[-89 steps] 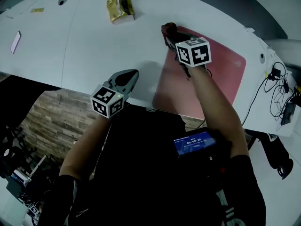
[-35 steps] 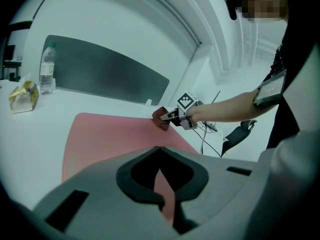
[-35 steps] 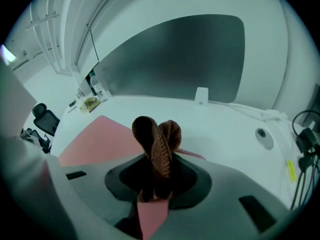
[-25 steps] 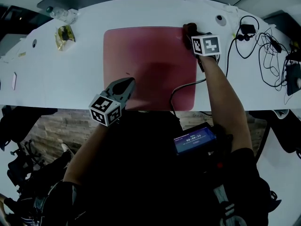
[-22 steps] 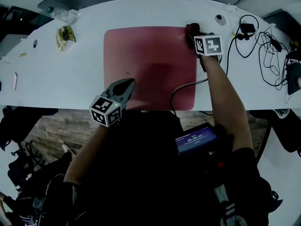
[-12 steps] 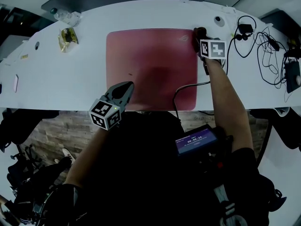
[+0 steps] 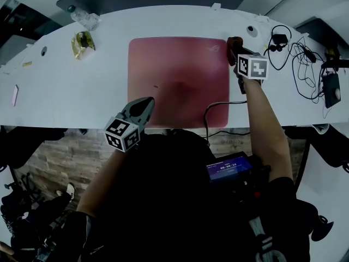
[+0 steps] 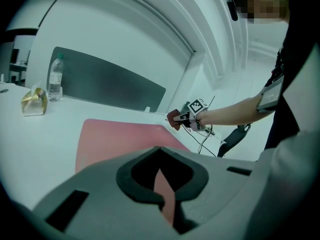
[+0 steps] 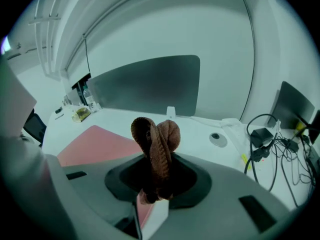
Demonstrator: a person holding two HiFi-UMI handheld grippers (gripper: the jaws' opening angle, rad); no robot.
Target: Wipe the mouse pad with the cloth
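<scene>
A large pink mouse pad (image 7: pixel 177 81) lies flat on the white table (image 7: pixel 82 91). My right gripper (image 7: pixel 235 47) is shut on a bunched brown cloth (image 9: pixel 154 149), seen also as the cloth (image 7: pixel 233 41) at the pad's far right corner. The cloth sticks up between the jaws in the right gripper view. My left gripper (image 7: pixel 145 103) hovers over the pad's near left part, its jaws together with nothing between them. From the left gripper view the pad (image 8: pixel 115 139) stretches ahead, with the right gripper (image 8: pixel 177 120) and cloth at its far end.
A gold snack packet (image 7: pixel 83 41) and a clear bottle (image 7: pixel 84 19) sit at the far left. Tangled black cables (image 7: pixel 305 59) and a power brick (image 7: pixel 330 86) lie right of the pad. A cable (image 7: pixel 214 109) runs over the pad's near right corner.
The right gripper with the cloth has slid from the pad's left far corner across to its right far corner. The left gripper has hardly moved.
</scene>
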